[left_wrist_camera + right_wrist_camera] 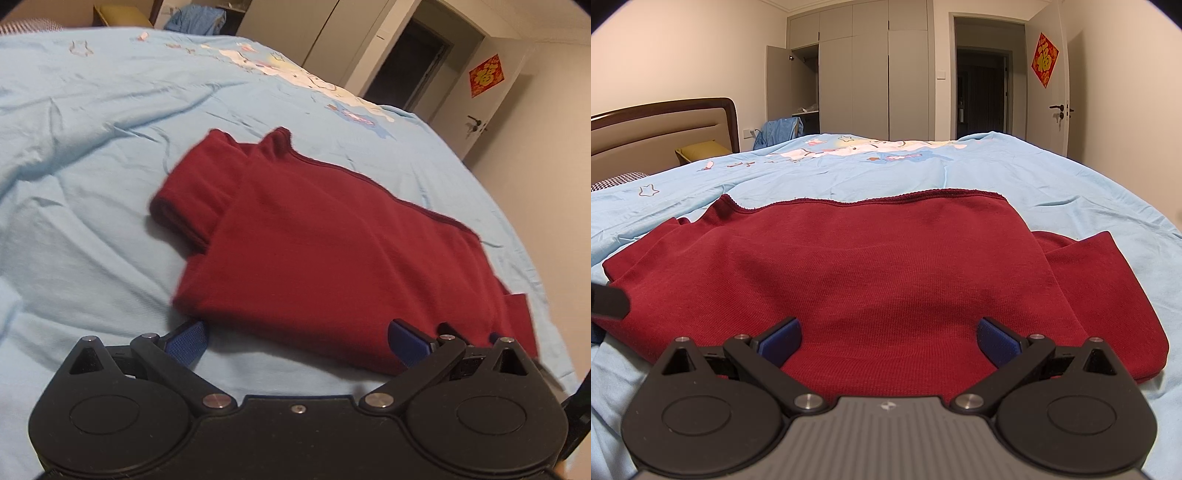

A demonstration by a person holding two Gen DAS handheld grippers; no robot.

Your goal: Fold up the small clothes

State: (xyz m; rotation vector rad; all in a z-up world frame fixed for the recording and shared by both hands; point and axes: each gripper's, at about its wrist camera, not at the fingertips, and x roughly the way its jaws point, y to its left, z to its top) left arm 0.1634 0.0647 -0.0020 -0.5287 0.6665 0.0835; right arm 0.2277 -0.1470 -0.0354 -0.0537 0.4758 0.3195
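— So, where do we stand with the left hand-held gripper [297, 341]?

— We have it spread wide, its blue pads [186, 341] far apart and gripping nothing. Just ahead of it lies the red garment [325, 243], flat on the light blue bedsheet [92, 155]. The right-side pad sits over the garment's near edge; the left-side pad is over bare sheet, just beside the garment's corner. Whether either pad actually touches the cloth, we cannot tell.

— And the right hand-held gripper [888, 341]?

— We hold that one released too, jaws wide, nothing between them. The red garment fills the space directly ahead of it and runs under both pads. A folded sleeve [1086, 266] pokes out ahead and to its right.

— Do we see the other tool from there?

— Only a dark part [609, 301] at the far left, resting at the garment's edge; we take it for the left gripper but cannot be sure.

— Anything beyond the garment?

— Farther ahead, a grey wardrobe [871, 70] with one door open.
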